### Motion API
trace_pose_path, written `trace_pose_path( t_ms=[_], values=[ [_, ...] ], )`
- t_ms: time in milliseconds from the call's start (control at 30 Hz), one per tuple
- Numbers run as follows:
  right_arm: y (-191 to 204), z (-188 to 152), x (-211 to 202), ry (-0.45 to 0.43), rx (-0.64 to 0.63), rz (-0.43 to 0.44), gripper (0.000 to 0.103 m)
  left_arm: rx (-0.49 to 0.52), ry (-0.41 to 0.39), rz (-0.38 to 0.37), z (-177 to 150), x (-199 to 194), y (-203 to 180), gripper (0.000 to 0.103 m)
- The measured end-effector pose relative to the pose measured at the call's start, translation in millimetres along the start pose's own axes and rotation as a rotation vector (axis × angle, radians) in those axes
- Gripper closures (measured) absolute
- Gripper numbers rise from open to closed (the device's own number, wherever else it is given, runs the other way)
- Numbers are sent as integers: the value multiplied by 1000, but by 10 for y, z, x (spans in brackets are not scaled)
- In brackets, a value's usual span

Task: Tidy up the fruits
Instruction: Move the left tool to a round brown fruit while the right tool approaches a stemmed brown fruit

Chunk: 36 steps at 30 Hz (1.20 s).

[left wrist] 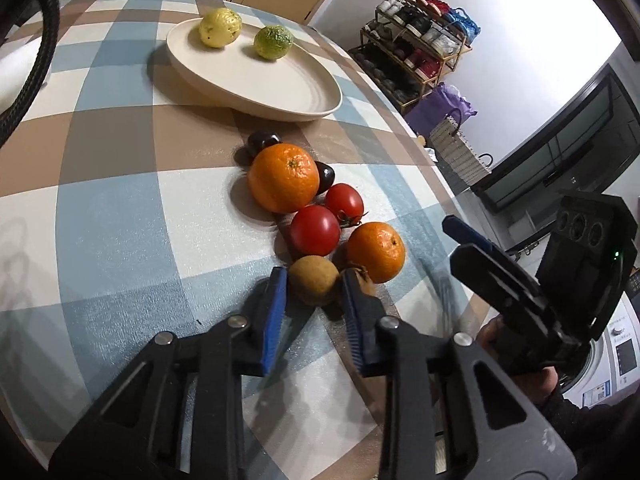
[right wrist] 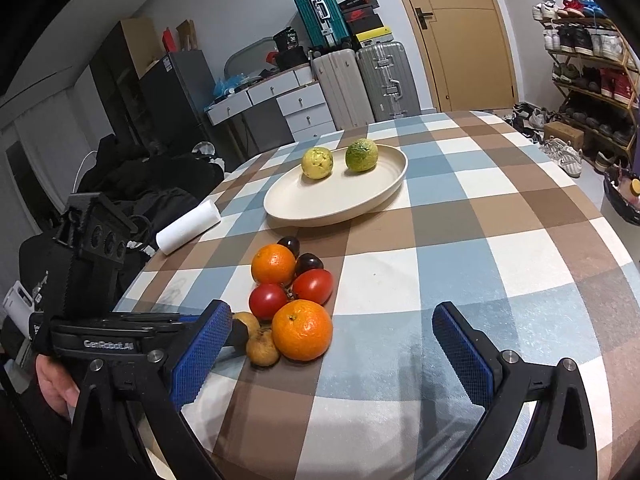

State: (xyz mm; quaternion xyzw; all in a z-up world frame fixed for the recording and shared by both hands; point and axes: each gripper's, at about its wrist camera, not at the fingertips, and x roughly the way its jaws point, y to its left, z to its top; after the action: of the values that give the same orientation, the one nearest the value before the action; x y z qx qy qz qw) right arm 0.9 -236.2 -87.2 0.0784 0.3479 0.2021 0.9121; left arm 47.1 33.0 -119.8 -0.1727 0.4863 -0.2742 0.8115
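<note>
A cream plate [left wrist: 280,96] [right wrist: 320,204] holds a yellow fruit [left wrist: 220,27] [right wrist: 317,163] and a green fruit [left wrist: 273,42] [right wrist: 361,155]. On the checked tablecloth lie two oranges [left wrist: 283,178] [left wrist: 376,252], two tomatoes [left wrist: 315,230] [left wrist: 344,200], dark plums [left wrist: 260,142] and small brown fruits. My left gripper [left wrist: 314,286] has its blue pads on either side of one brown fruit [left wrist: 313,286] [right wrist: 245,322], touching or nearly so. A second brown fruit [right wrist: 262,348] lies beside it. My right gripper [right wrist: 332,344] is wide open and empty above the cloth, near the orange [right wrist: 303,330].
A white paper roll [right wrist: 188,227] lies at the table's left edge. Behind the table are suitcases [right wrist: 360,80], drawers and a wooden door [right wrist: 460,32]. A shoe rack [right wrist: 588,72] stands at the right, with bags on the floor [left wrist: 444,108].
</note>
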Motion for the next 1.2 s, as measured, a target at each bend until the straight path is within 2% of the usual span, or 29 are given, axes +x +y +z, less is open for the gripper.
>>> trace_pose_path(
  t_ms=[300,433,733,867,933,1133,1200],
  values=[
    [-4,-15,62,17,25,26,0,-4,-13,3,-9,-16,11,79],
    [37,-17,77,33,0,-7,0,-7,-24,1,0,-65,10,79],
    [187,-142,11,75,-40,38,1,13,-91,24,23,-310,-32,79],
    [295,-251,7,95,-64,47,14,24,-135,52,52,-453,-28,79],
    [332,-298,44,117,-66,49,16,25,-143,55,54,-498,-16,79],
    [454,-363,162,146,-40,78,29,7,-147,63,10,-558,62,79],
    [513,-371,209,158,-42,85,37,2,-149,63,1,-581,81,79]
  ],
)
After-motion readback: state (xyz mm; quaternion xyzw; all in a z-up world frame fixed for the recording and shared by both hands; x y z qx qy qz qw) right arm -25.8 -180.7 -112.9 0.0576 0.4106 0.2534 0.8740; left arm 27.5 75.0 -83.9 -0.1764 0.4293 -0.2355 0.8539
